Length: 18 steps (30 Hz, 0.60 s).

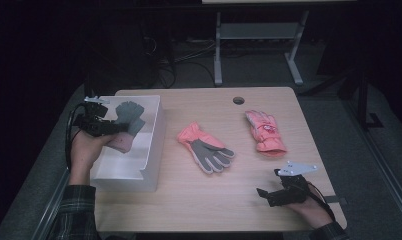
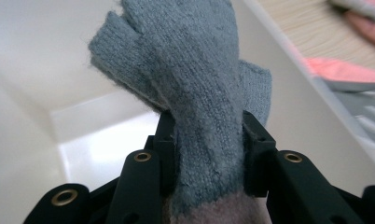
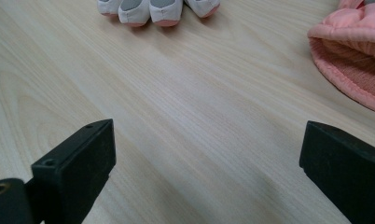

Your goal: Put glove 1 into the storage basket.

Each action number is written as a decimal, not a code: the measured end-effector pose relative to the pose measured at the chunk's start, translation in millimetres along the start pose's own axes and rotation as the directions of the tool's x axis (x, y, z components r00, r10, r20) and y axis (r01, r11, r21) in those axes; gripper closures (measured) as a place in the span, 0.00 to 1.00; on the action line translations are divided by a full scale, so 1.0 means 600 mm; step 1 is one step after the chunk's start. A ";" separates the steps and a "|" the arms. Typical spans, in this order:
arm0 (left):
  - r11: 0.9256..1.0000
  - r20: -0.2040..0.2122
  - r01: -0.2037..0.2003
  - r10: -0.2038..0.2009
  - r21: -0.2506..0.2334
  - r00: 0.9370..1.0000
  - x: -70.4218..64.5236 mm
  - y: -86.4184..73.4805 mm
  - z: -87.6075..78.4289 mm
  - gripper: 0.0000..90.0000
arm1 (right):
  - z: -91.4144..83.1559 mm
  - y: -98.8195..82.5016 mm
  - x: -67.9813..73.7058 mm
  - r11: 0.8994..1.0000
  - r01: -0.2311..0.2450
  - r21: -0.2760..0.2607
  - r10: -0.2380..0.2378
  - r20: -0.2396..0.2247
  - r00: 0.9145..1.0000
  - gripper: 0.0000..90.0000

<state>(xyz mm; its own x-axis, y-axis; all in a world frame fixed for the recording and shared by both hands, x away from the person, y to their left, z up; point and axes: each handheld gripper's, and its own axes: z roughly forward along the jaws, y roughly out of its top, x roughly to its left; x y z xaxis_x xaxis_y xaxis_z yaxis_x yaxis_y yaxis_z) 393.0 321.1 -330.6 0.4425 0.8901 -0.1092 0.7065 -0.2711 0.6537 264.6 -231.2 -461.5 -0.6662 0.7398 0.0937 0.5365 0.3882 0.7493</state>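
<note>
Left gripper [image 2: 209, 135] pinching soft grey knitted glove [image 2: 195, 79] at cuff, above white box [image 1: 151, 150] | right gripper [image 3: 206, 163] spread, empty | light, limp; pinch cuff.

We see the high view dim: the room behind the table [image 1: 209, 200] lies near black, and detail is soft. The left gripper view is sharp on the grey glove [image 2: 195, 93], with the bin [image 2: 36, 56] wall overexposed. The right gripper view is evenly lit, its jaws blurred.
</note>
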 end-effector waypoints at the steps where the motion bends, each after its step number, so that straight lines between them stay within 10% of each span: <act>1: 1.000 -0.004 0.004 -0.004 0.013 1.000 0.007 -0.003 0.007 0.72 | 0.000 0.000 0.000 1.000 -0.001 0.001 0.001 0.000 1.000 0.04; 18: 0.985 -0.106 0.025 -0.007 0.168 0.994 0.041 -0.034 0.089 0.71 | -0.005 -0.004 -0.002 1.000 -0.003 -0.003 0.003 0.005 1.000 0.04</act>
<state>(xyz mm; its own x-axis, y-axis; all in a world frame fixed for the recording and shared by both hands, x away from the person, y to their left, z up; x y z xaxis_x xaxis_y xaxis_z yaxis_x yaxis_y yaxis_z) 418.9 328.7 -386.9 0.3767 0.9257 -0.0342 0.8001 -0.3065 0.5156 262.6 -234.9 -461.5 -0.6618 0.7439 0.0926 0.5369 0.3842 0.7511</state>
